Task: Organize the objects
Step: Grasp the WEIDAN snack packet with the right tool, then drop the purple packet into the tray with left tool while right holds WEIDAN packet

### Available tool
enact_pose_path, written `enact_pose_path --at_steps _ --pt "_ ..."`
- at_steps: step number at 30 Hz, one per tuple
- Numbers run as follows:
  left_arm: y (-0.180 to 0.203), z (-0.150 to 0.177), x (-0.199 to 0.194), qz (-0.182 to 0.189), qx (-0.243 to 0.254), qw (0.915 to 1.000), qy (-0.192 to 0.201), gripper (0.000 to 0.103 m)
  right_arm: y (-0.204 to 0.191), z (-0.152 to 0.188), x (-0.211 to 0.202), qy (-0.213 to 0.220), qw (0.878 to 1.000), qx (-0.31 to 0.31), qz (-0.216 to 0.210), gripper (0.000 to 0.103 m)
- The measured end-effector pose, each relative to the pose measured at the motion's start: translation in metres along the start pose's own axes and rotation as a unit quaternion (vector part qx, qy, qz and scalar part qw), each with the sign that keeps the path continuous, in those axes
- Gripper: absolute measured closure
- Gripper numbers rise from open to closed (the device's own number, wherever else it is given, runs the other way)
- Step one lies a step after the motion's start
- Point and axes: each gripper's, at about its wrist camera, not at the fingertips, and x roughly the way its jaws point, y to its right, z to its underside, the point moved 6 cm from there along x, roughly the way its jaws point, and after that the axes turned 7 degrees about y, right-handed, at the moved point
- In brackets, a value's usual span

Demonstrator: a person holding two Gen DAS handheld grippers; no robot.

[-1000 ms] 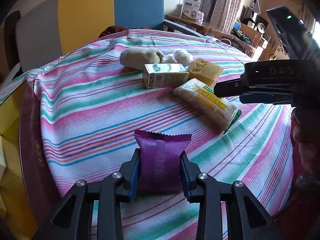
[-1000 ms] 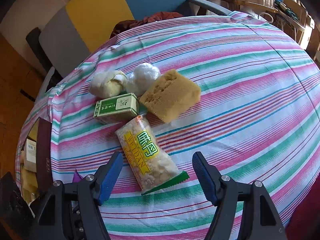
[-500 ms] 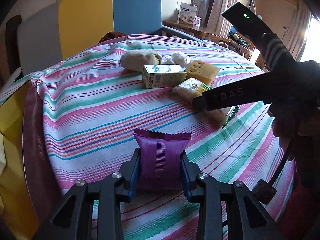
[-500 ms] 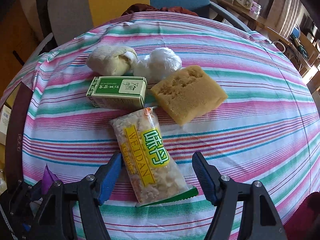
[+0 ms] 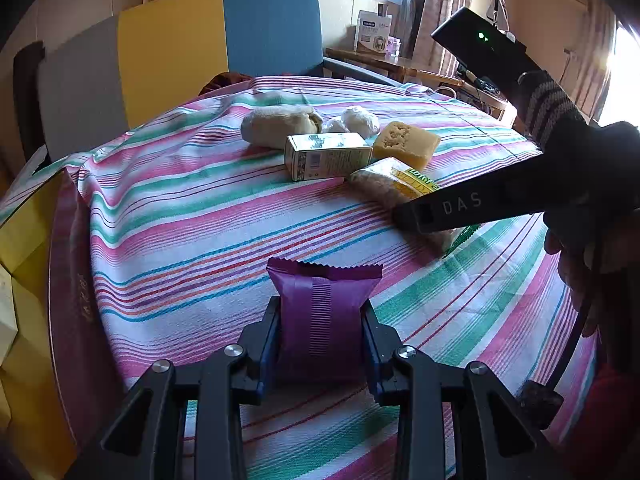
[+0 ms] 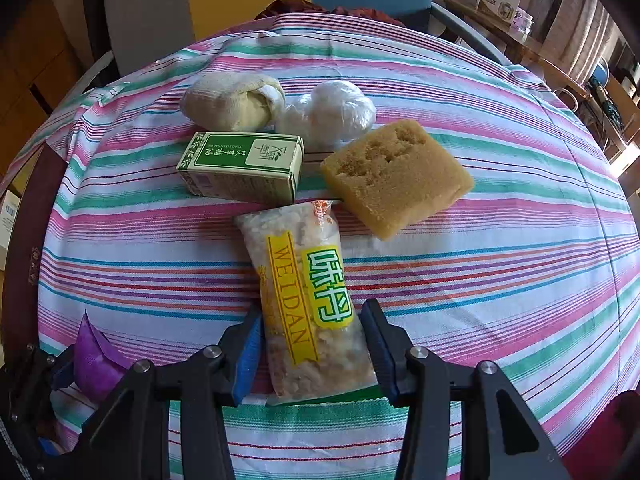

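Roughly midway: left gripper [image 5: 322,330] clamps a purple packet [image 5: 320,312]; right gripper [image 6: 310,354] pinches the Weidan snack bag [image 6: 308,300]; four items [image 6: 244,166] sit grouped beyond.

Left gripper [image 5: 321,330] at bottom centre of its view, clamped tight on a purple packet [image 5: 322,312]. Right gripper [image 6: 312,350] low centre, angled steeply down, pads pressing a snack bag [image 6: 308,300]; hand [image 5: 588,264] at right edge.
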Motion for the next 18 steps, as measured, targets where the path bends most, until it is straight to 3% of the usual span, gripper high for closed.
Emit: enact_pose_path --at_steps 18 --pt "0.0004 0.0010 -0.0025 -0.009 0.008 0.9999 0.006 0.067 -0.0076 0.0020 -0.0007 0.002 1.000 -0.024 0.013 0.055"
